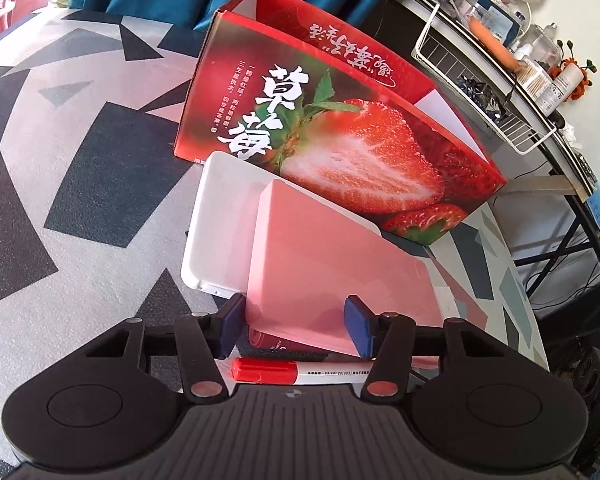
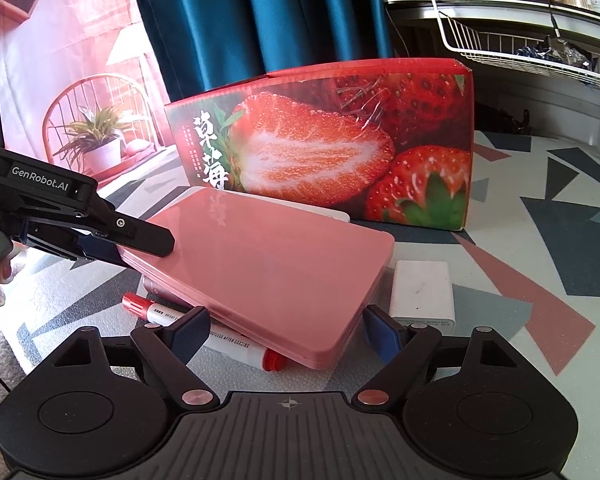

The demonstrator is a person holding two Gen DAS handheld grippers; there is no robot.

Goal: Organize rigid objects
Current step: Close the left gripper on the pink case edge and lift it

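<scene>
Pink case [image 2: 268,264], glossy, flat, round-cornered (tilted over a red-capped marker [image 1: 300,374]); left gripper [image 1: 296,328] jaws part-open astride its edge, right gripper [image 2: 288,332] jaws wide.

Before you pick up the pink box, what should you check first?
1. Pink box between the left gripper's fingers: ok.
2. Left gripper squeezing it firmly: cannot tell.
3. Right gripper gripping the pink box: not ok; its jaws stand open around the near corner.
4. Pink box lying flat: not ok; it rests tilted over the white tray and the red marker.
5. Strawberry box open at the top: ok, seen from the left wrist.
</scene>
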